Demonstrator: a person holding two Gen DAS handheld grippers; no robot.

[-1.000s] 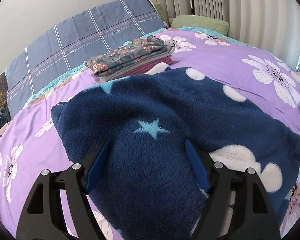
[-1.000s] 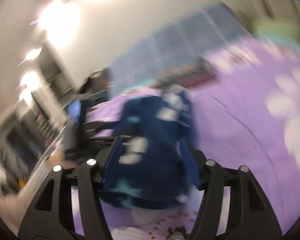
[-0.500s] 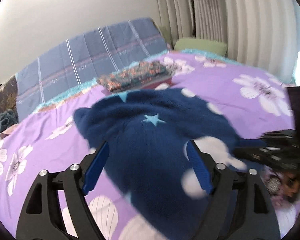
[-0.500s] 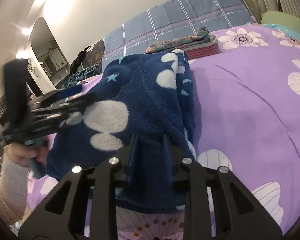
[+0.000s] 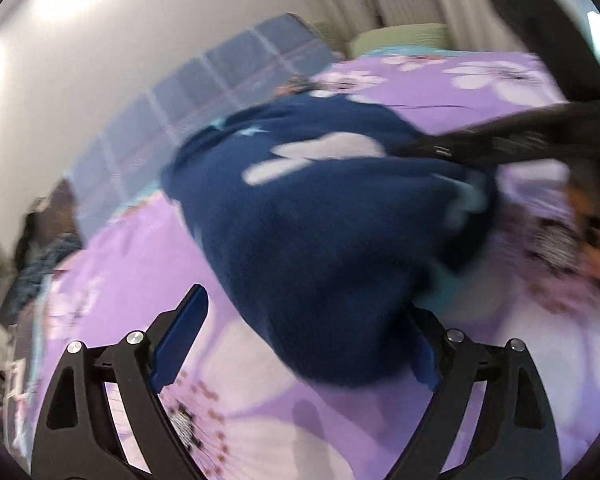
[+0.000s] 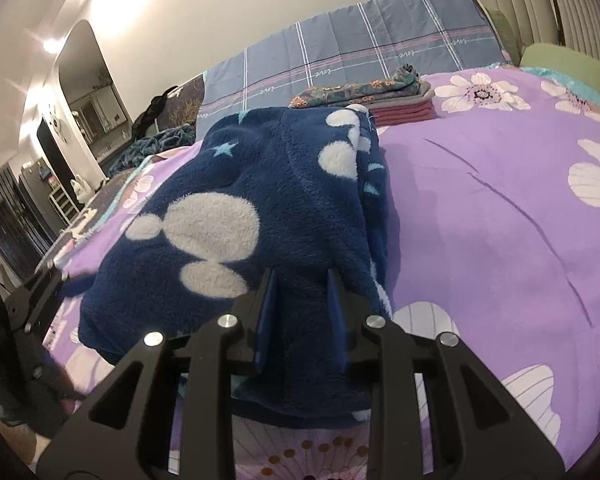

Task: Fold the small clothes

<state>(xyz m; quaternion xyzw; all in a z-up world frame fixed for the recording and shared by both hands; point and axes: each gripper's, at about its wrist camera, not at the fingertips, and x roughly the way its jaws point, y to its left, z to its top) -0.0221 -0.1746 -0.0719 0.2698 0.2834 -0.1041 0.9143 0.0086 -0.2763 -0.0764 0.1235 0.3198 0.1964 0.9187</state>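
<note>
**Right claw pinches fleece, left claw spread**

We see the navy fleece garment (image 6: 260, 216) lying folded over on the purple floral bedspread (image 6: 500, 208), white blobs and small light-blue stars on its surface. In the right wrist view the right gripper (image 6: 302, 312) has its blue fingers (image 6: 269, 312) drawn close together with the near edge of the fleece bunched between them, so we call it pinching the garment. The cloth's near hem hangs just past the fingers toward the camera.

In the left wrist view, heavily blurred, the left gripper (image 5: 300, 344) is spread wide. Its left blue finger (image 5: 180, 340) stands clear over the bedspread (image 5: 132, 264); the other finger is mostly hidden behind the near end of the fleece (image 5: 320, 220), which sits between the two. We cannot tell whether that finger touches the cloth. The right gripper (image 5: 512, 142) shows here as a dark smear reaching in from the right, at the far side of the fleece.

Beyond the garment, a stack of folded clothes (image 6: 368, 98) sits near the head of the bed, just beside the fleece's far edge. Behind it a blue plaid cover (image 6: 340, 52) stands against the wall. A green pillow (image 6: 560, 60) lies at the far right corner.
</note>
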